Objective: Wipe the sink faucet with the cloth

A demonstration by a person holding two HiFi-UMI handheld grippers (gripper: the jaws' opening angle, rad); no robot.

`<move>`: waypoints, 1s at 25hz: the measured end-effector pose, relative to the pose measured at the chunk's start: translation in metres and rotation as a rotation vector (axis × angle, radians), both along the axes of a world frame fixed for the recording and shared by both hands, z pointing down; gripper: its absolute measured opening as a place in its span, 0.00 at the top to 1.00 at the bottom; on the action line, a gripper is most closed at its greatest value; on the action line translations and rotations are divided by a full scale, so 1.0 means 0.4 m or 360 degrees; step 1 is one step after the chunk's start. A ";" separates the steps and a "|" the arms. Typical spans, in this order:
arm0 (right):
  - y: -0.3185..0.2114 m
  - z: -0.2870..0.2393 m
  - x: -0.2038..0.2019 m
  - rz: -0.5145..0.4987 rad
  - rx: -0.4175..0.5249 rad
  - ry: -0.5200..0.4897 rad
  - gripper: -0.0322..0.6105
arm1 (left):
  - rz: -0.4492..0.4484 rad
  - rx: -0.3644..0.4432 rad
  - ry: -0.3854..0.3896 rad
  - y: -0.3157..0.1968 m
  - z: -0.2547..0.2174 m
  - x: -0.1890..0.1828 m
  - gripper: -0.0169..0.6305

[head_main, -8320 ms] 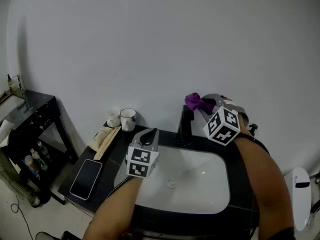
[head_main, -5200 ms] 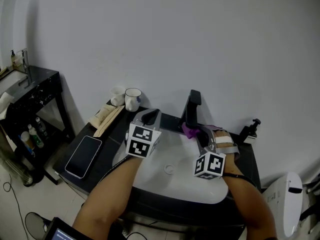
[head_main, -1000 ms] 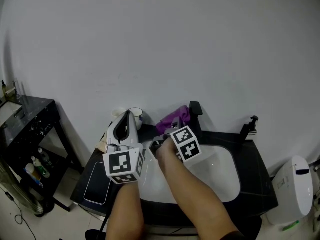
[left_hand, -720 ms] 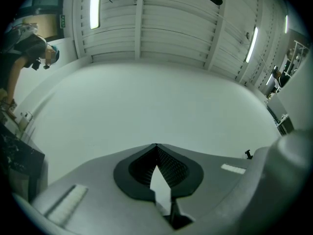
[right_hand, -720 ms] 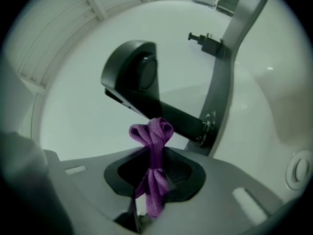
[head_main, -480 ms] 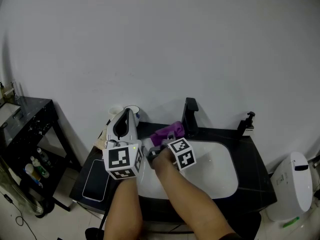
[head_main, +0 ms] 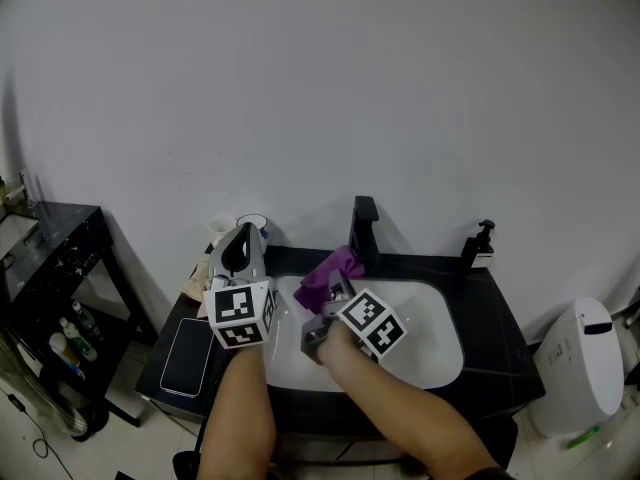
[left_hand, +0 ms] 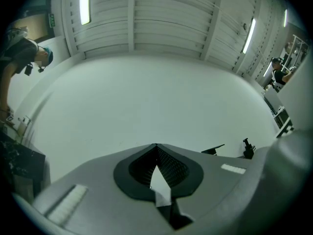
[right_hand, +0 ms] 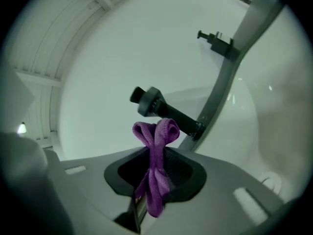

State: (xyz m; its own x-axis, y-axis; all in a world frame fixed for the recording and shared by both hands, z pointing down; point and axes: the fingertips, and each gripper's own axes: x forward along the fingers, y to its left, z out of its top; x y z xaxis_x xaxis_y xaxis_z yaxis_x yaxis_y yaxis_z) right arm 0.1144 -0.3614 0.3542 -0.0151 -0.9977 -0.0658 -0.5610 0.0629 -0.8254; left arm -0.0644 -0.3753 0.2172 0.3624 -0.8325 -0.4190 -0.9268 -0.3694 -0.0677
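**Cloth** [head_main: 330, 271]: one, purple, bunched. It is held over the left part of the white sink [head_main: 432, 340], just beside the faucet's foot; whether they touch cannot be told.
**Faucet** [head_main: 364, 230]: one, black, upright at the basin's back edge.
**Right gripper** [head_main: 331, 288]: jaws clamped on the cloth, its loops standing past the tips.
**Left gripper** [head_main: 242, 238]: jaws closed together with nothing between them, raised left of the basin and apart from the faucet.
**Counter, left:** pale cup [head_main: 221, 231]; dark-rimmed cup [head_main: 253, 224], partly hidden behind the left gripper; one phone [head_main: 188, 355].
**Counter, right:** one soap dispenser [head_main: 481, 243].
**Flanking:** one black side table [head_main: 55, 243]; one white container [head_main: 585, 363].
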 end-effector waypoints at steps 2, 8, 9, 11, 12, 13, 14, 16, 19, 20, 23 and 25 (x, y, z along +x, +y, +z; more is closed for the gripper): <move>0.060 -0.047 -0.002 -0.0133 0.0077 0.0184 0.82 | 0.0020 -0.0042 -0.0022 -0.007 0.019 0.017 0.95; 0.240 -0.207 0.082 -0.0168 0.0371 0.1149 0.81 | 0.0140 -0.0201 -0.0034 -0.027 0.071 0.093 0.95; 0.255 -0.235 0.123 -0.0078 0.0412 0.1307 0.81 | 0.0183 -0.0250 0.0029 -0.028 0.078 0.102 0.95; 0.261 -0.281 0.206 0.0100 0.0454 0.1554 0.81 | 0.0239 -0.0316 0.0118 -0.026 0.086 0.115 0.95; 0.249 -0.296 0.243 0.0159 0.0445 0.1648 0.81 | 0.0246 -0.0315 0.0113 -0.022 0.085 0.123 0.95; 0.229 -0.302 0.276 0.0196 0.0412 0.1727 0.81 | 0.0241 -0.0300 0.0078 -0.017 0.083 0.134 0.95; 0.206 -0.296 0.304 0.0216 0.0360 0.1786 0.81 | 0.0232 -0.0282 0.0027 -0.011 0.082 0.147 0.95; 0.167 -0.259 0.340 0.0207 0.0246 0.1832 0.81 | 0.0214 -0.0271 -0.0061 -0.003 0.093 0.175 0.95; 0.149 -0.177 0.344 0.0142 0.0154 0.1934 0.81 | 0.0224 -0.0331 -0.0120 -0.001 0.129 0.211 0.95; 0.150 -0.157 0.341 0.0128 0.0147 0.1968 0.81 | 0.0237 -0.0353 -0.0134 -0.002 0.140 0.221 0.95; 0.150 -0.142 0.344 0.0100 0.0143 0.1906 0.81 | 0.0263 -0.0395 -0.0173 -0.014 0.160 0.241 0.95; 0.148 -0.141 0.344 0.0095 0.0134 0.1899 0.81 | 0.0265 -0.0419 -0.0193 -0.020 0.171 0.248 0.95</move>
